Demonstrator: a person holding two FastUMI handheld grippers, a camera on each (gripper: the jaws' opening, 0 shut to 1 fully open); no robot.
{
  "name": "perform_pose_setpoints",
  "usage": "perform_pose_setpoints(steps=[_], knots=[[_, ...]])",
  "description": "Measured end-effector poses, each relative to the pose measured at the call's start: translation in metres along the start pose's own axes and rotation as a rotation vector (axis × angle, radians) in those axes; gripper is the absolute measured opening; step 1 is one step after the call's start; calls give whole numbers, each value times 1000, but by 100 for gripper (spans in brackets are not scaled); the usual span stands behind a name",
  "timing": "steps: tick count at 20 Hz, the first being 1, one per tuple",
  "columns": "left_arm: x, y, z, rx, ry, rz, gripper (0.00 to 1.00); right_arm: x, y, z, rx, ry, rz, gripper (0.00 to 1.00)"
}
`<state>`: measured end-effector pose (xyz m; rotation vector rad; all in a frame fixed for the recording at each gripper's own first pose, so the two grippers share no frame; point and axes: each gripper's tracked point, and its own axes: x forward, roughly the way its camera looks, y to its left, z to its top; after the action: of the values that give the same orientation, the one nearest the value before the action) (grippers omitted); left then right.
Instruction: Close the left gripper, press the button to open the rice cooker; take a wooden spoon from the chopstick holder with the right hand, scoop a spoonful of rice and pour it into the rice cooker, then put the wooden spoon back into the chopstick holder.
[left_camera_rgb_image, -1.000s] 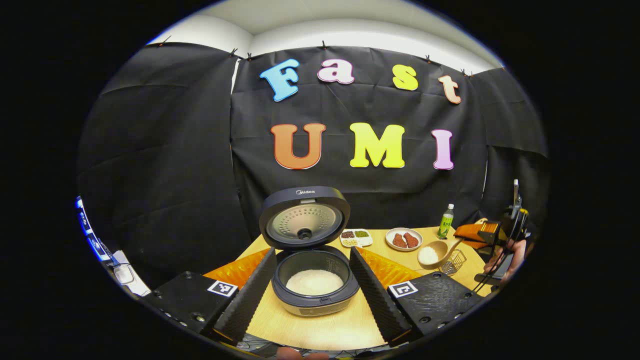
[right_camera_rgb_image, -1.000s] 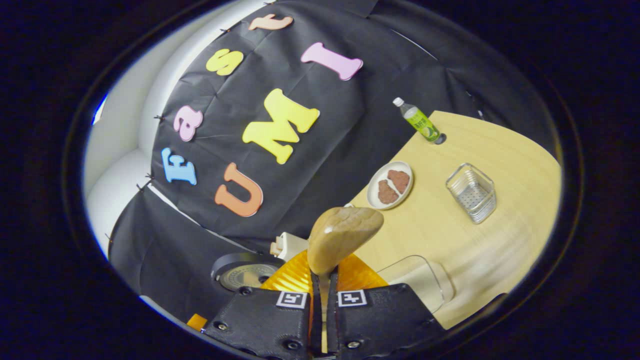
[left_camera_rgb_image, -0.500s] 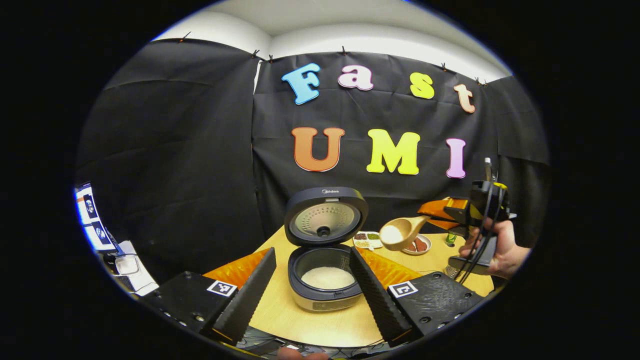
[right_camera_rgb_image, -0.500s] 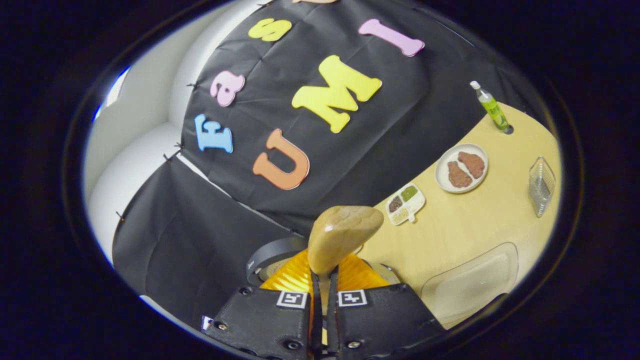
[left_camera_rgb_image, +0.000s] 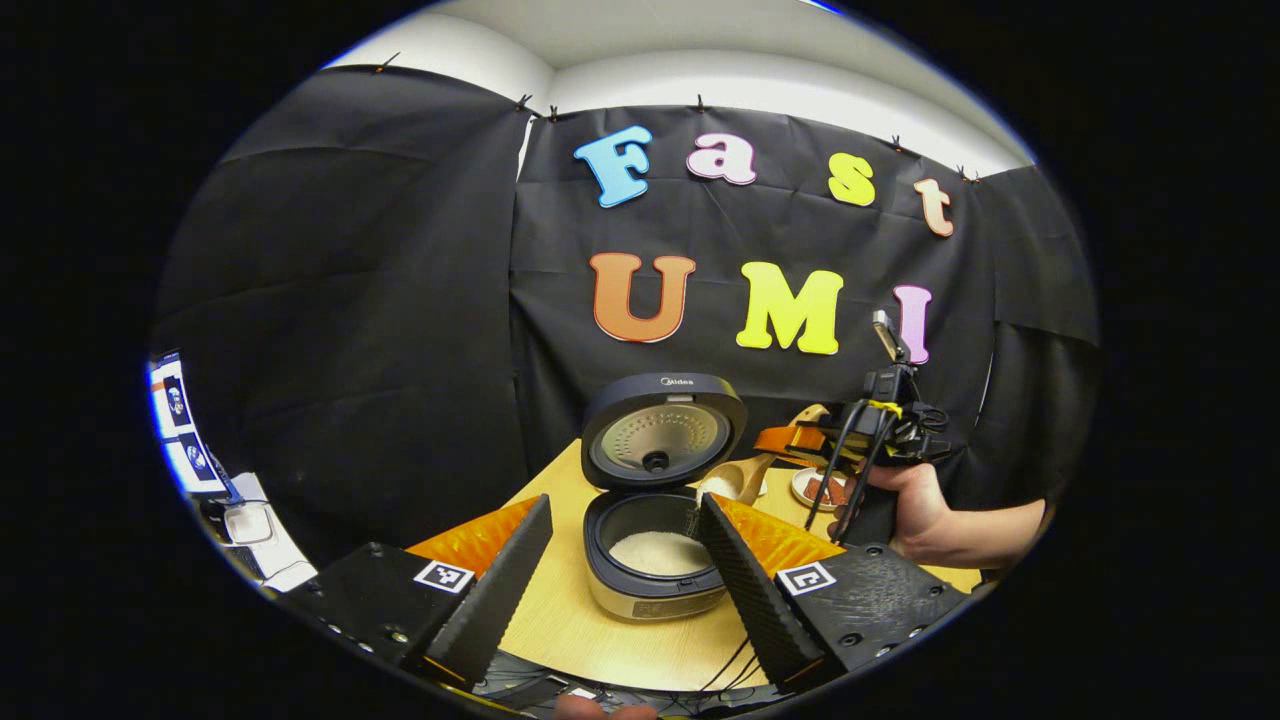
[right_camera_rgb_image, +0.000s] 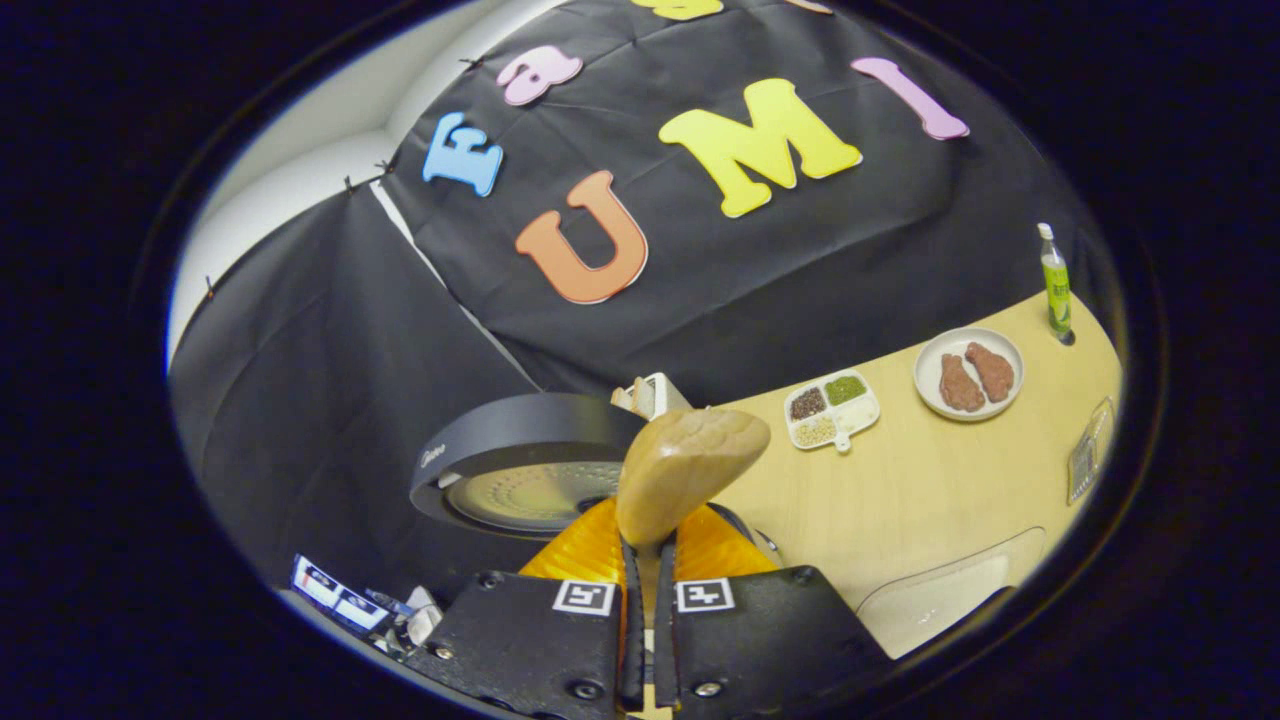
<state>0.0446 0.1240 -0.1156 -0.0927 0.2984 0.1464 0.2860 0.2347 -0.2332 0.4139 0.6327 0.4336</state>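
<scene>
Your right claw (right_camera_rgb_image: 648, 560) grips the wooden spoon (right_camera_rgb_image: 685, 470), its bowl tipped over the open rice cooker (left_camera_rgb_image: 655, 560) just ahead; your left claw (left_camera_rgb_image: 625, 570) stands open, the cooker between its fingers

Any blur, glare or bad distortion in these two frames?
Left gripper view: sharp; fisheye bows the table edge; even light, no glare on the cooker lid. Right gripper view: horizon rolled, so the table tilts; the spoon bowl close to the lens is slightly soft, the plate crisp; no motion blur.
</scene>
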Motion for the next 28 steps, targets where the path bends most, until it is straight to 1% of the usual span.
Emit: perform_pose_setpoints(steps=[2,5,7,10,14,18,20,25,28], knots=[[1,-1,4,-12,-11,-14,95,4,6,1,-83,-7,-18,9],[-2,6,4,-2,-21,-27,95,7,25,-4,-175,-15,-20,9],[-1,9,4,-14,-22,-36,95,7,31,-4,-260,-23,-42,9],[-1,16,5,-25,-19,-48,95,7,43,-5,-399,-41,-43,9],[-5,29,8,-43,-34,-45,95,3,60,-8,-569,-69,-35,9],[-8,31,6,-51,-32,-62,95,0,67,-8,-650,-96,-43,9],[-11,29,7,-44,-39,-84,95,-1,71,-7,-720,-111,-52,9],[-6,33,8,-2,-48,-86,95,-1,67,-6,-928,-146,-58,9],[-8,36,0,-16,-39,-78,95,0,68,-7,-985,-159,-39,9]])
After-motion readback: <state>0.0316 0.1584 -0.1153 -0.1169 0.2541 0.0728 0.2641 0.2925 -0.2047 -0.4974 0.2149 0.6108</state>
